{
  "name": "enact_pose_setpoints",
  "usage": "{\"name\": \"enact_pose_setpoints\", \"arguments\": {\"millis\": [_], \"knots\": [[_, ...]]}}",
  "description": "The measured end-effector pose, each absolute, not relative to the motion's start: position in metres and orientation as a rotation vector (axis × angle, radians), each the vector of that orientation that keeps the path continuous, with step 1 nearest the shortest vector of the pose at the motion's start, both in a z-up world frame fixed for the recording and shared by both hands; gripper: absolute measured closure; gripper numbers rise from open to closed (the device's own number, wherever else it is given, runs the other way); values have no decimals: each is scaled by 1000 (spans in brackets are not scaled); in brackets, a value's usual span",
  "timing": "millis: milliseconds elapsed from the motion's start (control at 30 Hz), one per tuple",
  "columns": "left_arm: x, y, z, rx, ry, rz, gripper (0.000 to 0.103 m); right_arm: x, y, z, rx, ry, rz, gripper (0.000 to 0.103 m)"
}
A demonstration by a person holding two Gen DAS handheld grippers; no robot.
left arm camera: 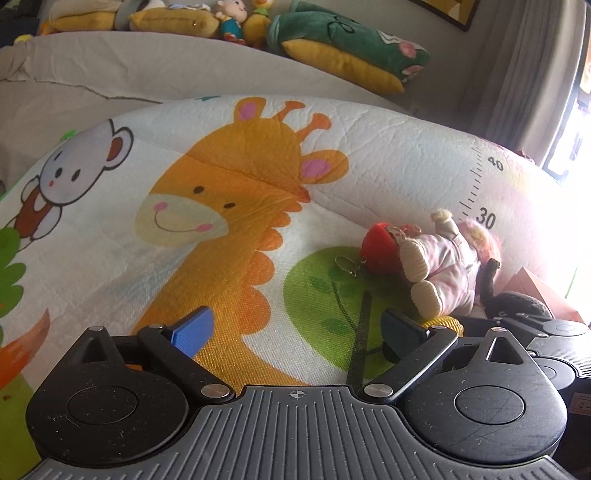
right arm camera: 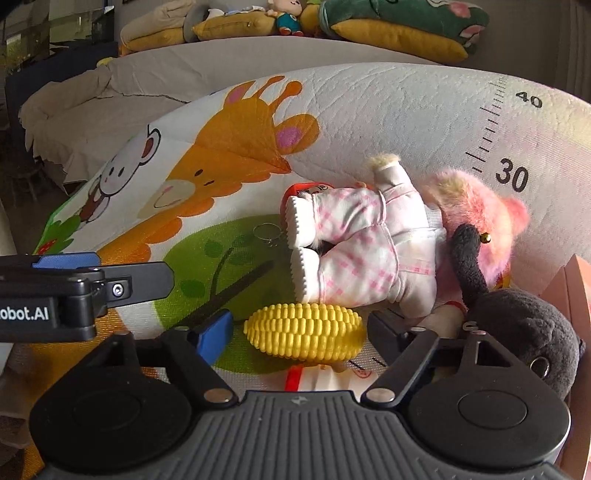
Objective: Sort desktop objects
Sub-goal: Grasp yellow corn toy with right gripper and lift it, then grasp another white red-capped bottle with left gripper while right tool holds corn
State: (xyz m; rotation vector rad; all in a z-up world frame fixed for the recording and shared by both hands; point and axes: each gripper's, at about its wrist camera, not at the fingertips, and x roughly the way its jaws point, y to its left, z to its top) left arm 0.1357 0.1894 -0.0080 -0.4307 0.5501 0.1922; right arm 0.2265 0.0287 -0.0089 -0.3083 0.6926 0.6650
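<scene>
Toys: clustered at the right edge of the play mat, touching each other; grouped as sorting would leave them, or a heap awaiting sorting, can't tell which.
Corn toy: lies on its side on the mat, nearest the right gripper, up against the doll's legs.
Doll: pink-check outfit, lying flat with its white feet toward the mat's middle; pink furry head at the far right by the printed ruler.
Red toy: just behind the doll's feet, keyring loose on the mat beside it.
Black plush: leans on the doll's head side, one limb draped over the pink fur.
Right gripper: fingers spread wide, holding nothing; corn sits in line between them, so it looks lined up for a corn grasp. That's a guess.
Left gripper: fingers wide apart, empty, over bare mat left of the cluster; likely parked clear of the right one's reach.
Backdrop: cushions and a small figure on the sofa behind, apart from the mat.
</scene>
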Motion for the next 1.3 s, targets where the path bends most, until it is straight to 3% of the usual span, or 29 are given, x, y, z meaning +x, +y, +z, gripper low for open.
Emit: {"name": "enact_pose_setpoints", "arguments": {"millis": [567, 933, 1033, 1100, 1133, 1300], "knots": [[138, 190, -8, -433, 554, 202, 3, 125, -49, 10, -368, 550, 823, 36], [154, 111, -3, -137, 679, -15, 2, 116, -165, -4, -221, 622, 533, 36], [158, 74, -5, -18, 700, -104, 2, 117, -183, -6, -164, 623, 500, 27], [159, 60, -4, 40, 699, -115, 2, 118, -195, -8, -127, 623, 477, 7], [159, 55, -4, 65, 698, -119, 2, 118, -198, -8, -113, 616, 480, 4], [155, 49, 1, 101, 683, -194, 2, 124, -203, -10, -55, 631, 504, 0]]}}
